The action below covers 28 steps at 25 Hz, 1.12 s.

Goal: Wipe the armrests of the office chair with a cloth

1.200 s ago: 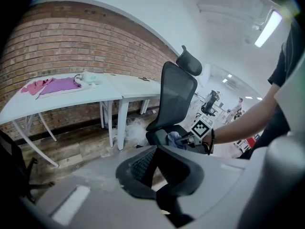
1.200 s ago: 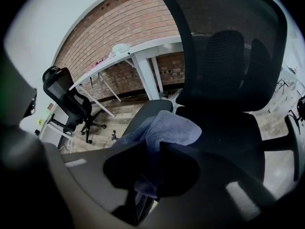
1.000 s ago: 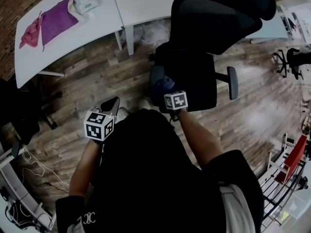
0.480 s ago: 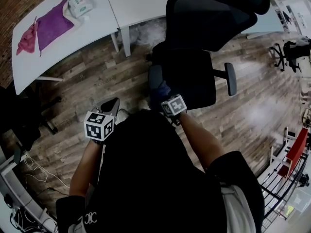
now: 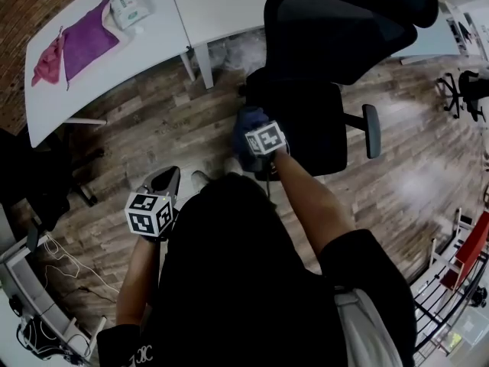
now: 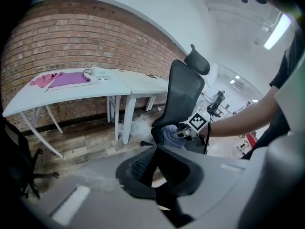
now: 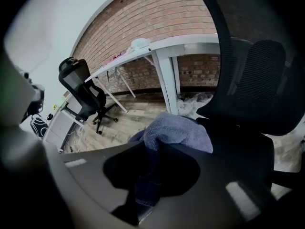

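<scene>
Forward slides the right hand-held gripper (image 7: 147, 175), clamped on the blue cloth (image 7: 178, 130) to rub the armrest (image 5: 243, 157) of the black office chair (image 5: 336, 29); left hand-held gripper (image 6: 159, 194) hangs closed, empty.

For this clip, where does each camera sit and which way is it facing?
Head view: on the person's head, looking steeply down at the office chair and floor; both forearms, left gripper and right gripper show.
Left gripper view: on the left gripper, facing the chair, white table and brick wall; its own jaws and the person's right forearm show.
Right gripper view: on the right gripper, close on the blue cloth clamped in its jaws, chair back behind.
Shared: all three show the cloth and chair.
</scene>
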Each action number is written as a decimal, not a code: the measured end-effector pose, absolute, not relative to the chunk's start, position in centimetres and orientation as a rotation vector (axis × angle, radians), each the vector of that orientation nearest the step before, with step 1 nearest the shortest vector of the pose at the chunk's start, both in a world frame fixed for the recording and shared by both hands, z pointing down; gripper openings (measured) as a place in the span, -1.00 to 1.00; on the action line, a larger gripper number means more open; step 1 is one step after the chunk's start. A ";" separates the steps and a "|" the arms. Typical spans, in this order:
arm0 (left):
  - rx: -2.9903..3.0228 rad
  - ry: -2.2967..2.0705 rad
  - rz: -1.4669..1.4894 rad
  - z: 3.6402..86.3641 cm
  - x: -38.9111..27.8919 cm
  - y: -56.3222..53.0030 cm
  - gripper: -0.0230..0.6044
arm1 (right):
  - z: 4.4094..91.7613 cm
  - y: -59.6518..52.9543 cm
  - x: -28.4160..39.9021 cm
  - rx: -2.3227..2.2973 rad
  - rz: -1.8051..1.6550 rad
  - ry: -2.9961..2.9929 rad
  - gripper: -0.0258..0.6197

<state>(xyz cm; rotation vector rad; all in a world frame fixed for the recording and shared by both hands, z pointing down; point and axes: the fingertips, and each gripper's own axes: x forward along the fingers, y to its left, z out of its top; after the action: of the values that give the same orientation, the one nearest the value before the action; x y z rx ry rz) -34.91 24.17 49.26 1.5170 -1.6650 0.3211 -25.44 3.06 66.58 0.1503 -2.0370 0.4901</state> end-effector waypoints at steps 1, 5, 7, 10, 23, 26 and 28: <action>1.503 -1.669 0.332 49.4 -35.1 24.2 -0.91 | 66.6 2.2 -26.0 0.161 0.493 -2.050 -0.69; 1.494 -1.661 0.400 49.7 -35.8 23.2 -0.91 | 66.5 -0.9 -26.5 0.260 0.498 -2.102 -0.69; 1.521 -1.651 0.443 49.6 -35.7 21.8 -0.91 | 66.4 -1.9 -25.9 0.280 0.516 -2.131 -0.69; 1.564 -1.618 0.478 49.7 -34.9 19.2 -0.91 | 65.7 -2.4 -24.2 0.240 0.525 -2.175 -0.69; 1.765 -1.400 0.638 50.1 -28.8 7.0 -0.91 | 67.0 -1.1 -14.6 -0.095 0.272 -2.227 -0.69; 1.790 -1.363 0.692 50.0 -27.8 6.2 -0.91 | 67.6 0.6 -14.2 -0.223 0.171 -2.233 -0.69; 1.785 -1.348 0.717 50.3 -27.5 6.1 -0.91 | 68.0 1.5 -14.6 -0.293 0.128 -2.243 -0.69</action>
<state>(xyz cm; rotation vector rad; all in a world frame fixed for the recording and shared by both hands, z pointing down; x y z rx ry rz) -27.45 6.14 50.28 1.7850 -1.3482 0.7166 -14.64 1.55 67.99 -0.2925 -2.2433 0.1277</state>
